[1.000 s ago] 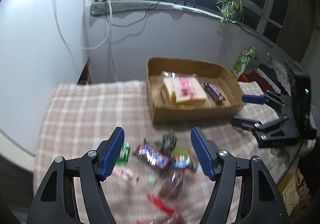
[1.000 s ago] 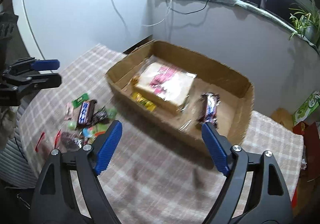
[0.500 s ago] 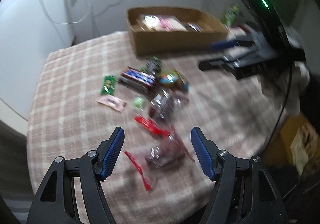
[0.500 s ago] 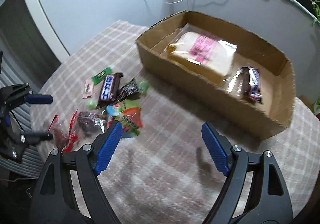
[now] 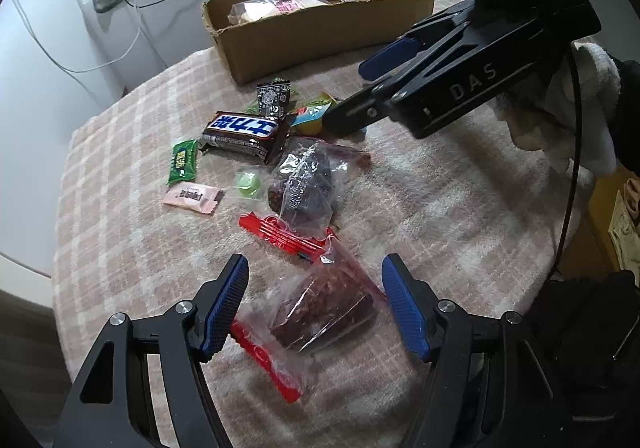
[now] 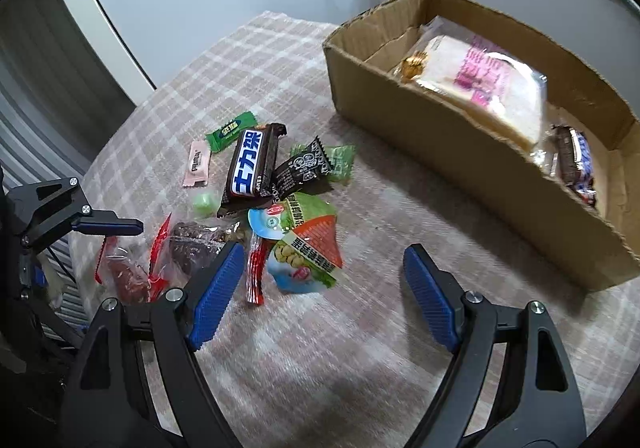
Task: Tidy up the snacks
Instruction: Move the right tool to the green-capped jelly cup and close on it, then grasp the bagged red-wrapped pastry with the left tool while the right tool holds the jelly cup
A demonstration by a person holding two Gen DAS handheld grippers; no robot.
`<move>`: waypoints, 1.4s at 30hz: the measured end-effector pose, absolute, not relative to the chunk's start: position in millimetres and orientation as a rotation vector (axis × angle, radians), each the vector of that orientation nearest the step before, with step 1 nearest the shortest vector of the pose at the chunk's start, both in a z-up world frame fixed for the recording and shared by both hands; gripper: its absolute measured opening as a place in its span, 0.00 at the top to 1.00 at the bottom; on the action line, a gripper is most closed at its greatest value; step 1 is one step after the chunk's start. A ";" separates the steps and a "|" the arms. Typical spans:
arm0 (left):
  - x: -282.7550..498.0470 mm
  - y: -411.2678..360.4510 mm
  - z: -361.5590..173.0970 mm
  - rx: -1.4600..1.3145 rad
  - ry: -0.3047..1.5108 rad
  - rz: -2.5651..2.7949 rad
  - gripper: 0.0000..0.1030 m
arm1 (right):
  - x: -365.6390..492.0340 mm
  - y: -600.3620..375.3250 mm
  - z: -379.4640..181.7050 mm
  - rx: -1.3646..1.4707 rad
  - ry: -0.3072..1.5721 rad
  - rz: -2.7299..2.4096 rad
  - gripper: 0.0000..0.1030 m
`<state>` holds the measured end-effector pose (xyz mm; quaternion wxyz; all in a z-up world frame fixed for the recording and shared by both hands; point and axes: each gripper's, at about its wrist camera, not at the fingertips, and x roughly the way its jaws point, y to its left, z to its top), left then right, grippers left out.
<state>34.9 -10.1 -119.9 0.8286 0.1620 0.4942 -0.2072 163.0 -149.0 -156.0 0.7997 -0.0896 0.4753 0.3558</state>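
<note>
Several loose snacks lie piled on the checked cloth: a dark chocolate bar (image 5: pixel 244 132) (image 6: pixel 253 167), a green candy (image 5: pixel 183 161), a pink candy (image 5: pixel 193 197), clear bags of dark snacks with red edges (image 5: pixel 324 308) (image 5: pixel 305 183), and a green-orange packet (image 6: pixel 306 248). My left gripper (image 5: pixel 315 306) is open, low over the nearest clear bag, one finger on each side. My right gripper (image 6: pixel 324 294) is open, just above the cloth beside the green-orange packet. The cardboard box (image 6: pixel 472 155) (image 5: pixel 320 31) holds a bread pack (image 6: pixel 480 87) and a chocolate bar (image 6: pixel 574 163).
A white wall and cables stand behind the table. The table's rounded edge runs along the left. A cloth-covered object (image 5: pixel 568 107) lies at the right edge in the left wrist view. The right gripper's body (image 5: pixel 460 87) hangs over the far side of the pile.
My left gripper has tilted down and dropped toward the near clear bag. My right gripper has swung from the box toward the snack pile and come lower.
</note>
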 end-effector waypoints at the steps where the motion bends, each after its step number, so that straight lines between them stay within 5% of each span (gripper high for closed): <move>1: 35.3 -9.5 -119.8 0.335 1.050 -0.443 0.33 | 163.7 -148.0 -157.6 -0.192 1.025 0.764 0.18; 6: 37.4 1.9 -120.0 0.268 1.062 -0.452 0.34 | 165.0 -143.3 -164.1 -0.201 1.031 0.767 0.30; 19: 26.6 5.5 -119.5 0.242 1.063 -0.446 0.56 | 155.1 -128.8 -163.3 -0.320 1.005 0.753 0.66; 30: 23.0 26.9 -110.8 0.114 1.061 -0.423 0.67 | 155.3 -145.7 -153.9 -0.250 1.003 0.754 0.73; 34: 13.1 18.9 -116.4 0.203 1.062 -0.454 0.64 | 154.3 -145.5 -156.3 -0.258 1.012 0.746 0.73; 37: 11.1 20.5 -119.1 0.236 1.070 -0.424 0.37 | 154.2 -146.3 -154.9 -0.249 1.014 0.744 0.73; 42: 9.0 36.7 -117.0 0.221 1.071 -0.385 0.37 | 153.6 -148.4 -154.0 -0.249 1.019 0.745 0.73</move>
